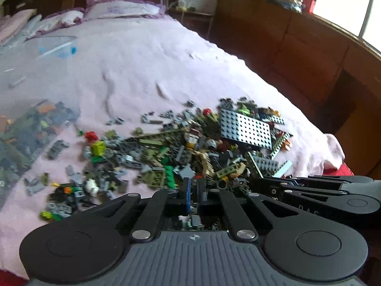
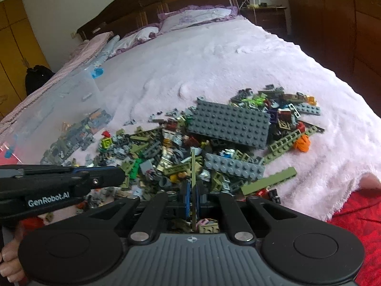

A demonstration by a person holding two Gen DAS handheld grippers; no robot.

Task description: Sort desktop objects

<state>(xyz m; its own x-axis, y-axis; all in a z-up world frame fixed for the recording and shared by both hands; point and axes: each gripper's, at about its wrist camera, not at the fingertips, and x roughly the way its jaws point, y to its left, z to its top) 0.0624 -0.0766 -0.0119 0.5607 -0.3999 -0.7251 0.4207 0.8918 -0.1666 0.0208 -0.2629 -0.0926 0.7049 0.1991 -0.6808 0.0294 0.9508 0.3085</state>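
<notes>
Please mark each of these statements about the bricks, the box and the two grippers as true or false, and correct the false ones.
1. The right gripper holds a thin olive strip upright between its fingers. True.
2. The large dark grey studded plate lies inside the clear box. False: it lies on top of the brick pile on the bed.
3. The clear plastic box already has bricks in it. True.
4. The bed cover is dark blue. False: it is pale pink.
5. The left gripper is wide open. False: its jaws are closed.
</notes>
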